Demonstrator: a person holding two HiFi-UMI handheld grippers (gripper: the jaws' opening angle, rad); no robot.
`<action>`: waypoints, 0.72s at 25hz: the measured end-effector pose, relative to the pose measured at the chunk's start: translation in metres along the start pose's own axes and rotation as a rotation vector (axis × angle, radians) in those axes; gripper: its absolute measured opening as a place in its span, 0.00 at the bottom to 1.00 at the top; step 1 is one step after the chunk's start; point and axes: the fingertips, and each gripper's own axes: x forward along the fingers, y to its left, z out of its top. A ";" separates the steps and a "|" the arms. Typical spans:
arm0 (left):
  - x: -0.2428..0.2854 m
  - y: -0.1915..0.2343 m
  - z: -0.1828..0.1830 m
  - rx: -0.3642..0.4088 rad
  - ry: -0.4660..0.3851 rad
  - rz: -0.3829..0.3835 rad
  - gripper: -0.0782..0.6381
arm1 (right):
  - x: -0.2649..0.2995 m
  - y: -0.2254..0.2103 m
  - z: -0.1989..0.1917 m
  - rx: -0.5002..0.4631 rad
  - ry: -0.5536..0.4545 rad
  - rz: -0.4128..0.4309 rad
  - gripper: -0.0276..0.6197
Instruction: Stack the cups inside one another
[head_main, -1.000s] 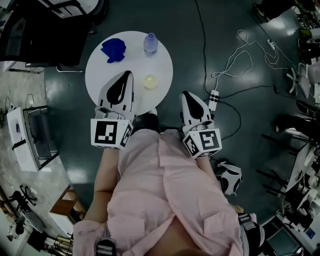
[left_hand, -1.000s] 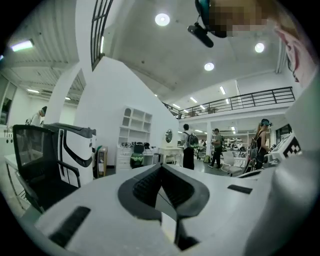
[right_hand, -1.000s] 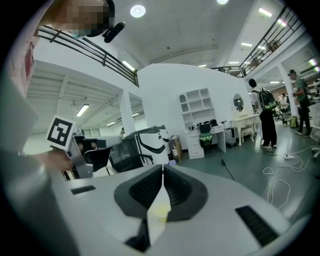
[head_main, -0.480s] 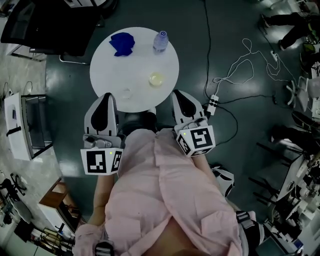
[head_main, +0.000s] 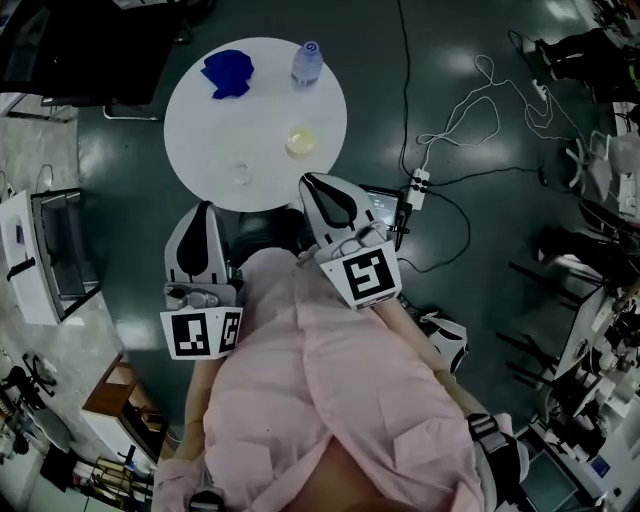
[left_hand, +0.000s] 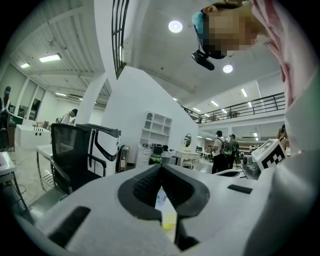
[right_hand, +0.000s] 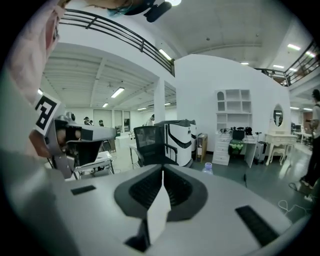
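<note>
— Cups?
— Two, both on the round white worktop (head_main: 200, 140), upper left of the head view. Yellowish cup (head_main: 300, 140) toward the right edge of the worktop; clear cup (head_main: 242, 175) down and to the left of it, well apart, not nested.
— Around them?
— Blue cloth (head_main: 228, 72) and plastic bottle (head_main: 307, 62) along the top edge of the worktop.
— Left tongs?
— Left tongs (head_main: 203, 208) just beside the lower left rim of the worktop, closed tip to tip, empty. Marker cube lower in the frame, against a pink shirt (head_main: 330, 400).
— Right tongs?
— Right tongs (head_main: 308, 181) at the lower right rim, near the yellowish cup but not touching it. Also pressed together, gripping nothing.
— Farther out?
— Dark floor (head_main: 470, 260); white cable (head_main: 470, 120) looping at the upper right.
</note>
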 end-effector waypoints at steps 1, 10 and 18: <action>0.000 -0.002 -0.001 -0.007 0.004 -0.004 0.14 | -0.001 0.000 0.000 0.001 -0.002 -0.001 0.09; 0.000 -0.006 -0.011 -0.027 0.027 -0.005 0.14 | -0.010 -0.006 -0.003 0.026 -0.018 -0.032 0.09; 0.000 -0.008 -0.009 -0.034 0.008 0.000 0.14 | -0.014 -0.012 -0.003 0.035 -0.025 -0.045 0.09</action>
